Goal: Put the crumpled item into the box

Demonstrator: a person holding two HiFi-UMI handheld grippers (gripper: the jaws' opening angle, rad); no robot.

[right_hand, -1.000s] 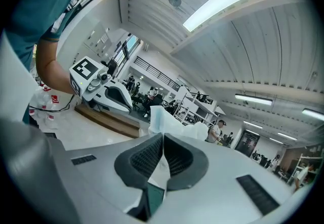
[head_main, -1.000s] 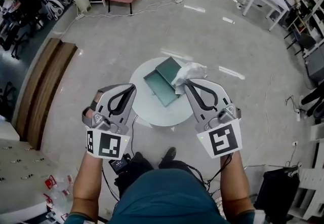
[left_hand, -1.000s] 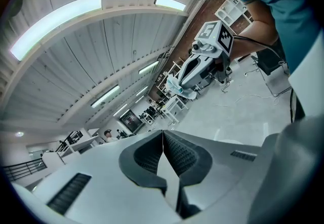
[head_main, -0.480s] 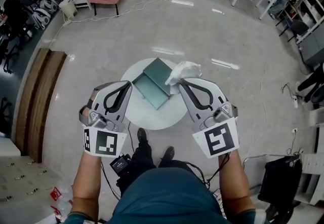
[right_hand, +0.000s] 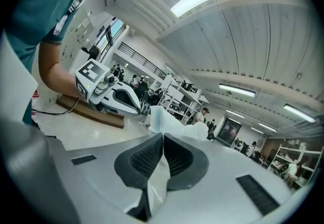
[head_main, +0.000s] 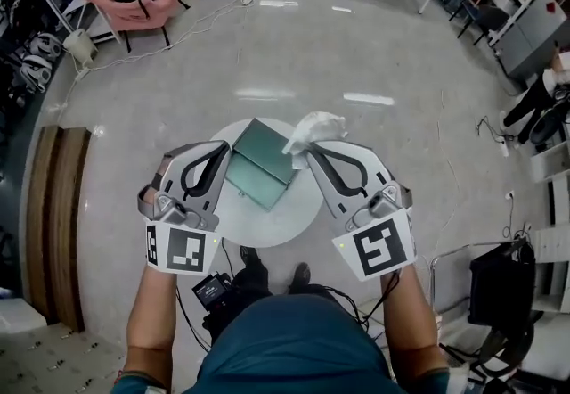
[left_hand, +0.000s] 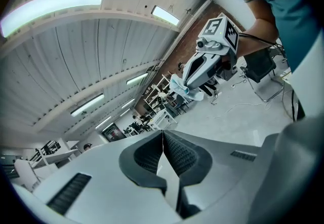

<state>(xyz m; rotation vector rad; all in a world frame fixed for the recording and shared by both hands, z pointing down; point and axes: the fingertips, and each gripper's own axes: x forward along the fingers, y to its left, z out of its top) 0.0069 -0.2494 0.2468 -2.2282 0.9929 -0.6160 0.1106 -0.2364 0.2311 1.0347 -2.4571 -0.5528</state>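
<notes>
Round white table [head_main: 296, 219] bearing an open green box [head_main: 258, 165]. The left gripper [head_main: 228, 148] hangs at the box's left edge, its jaws pressed together with nothing between them. The right gripper [head_main: 309, 151] has its jaws clamped on the crumpled white item [head_main: 315, 128], which is held just beside the box's right corner and outside the box.

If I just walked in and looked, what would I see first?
Probably the white crumpled item, pinched in the right gripper right next to the open green box. The box lies on a small round white table in front of the person. The left gripper is shut on nothing, at the box's other side.
</notes>
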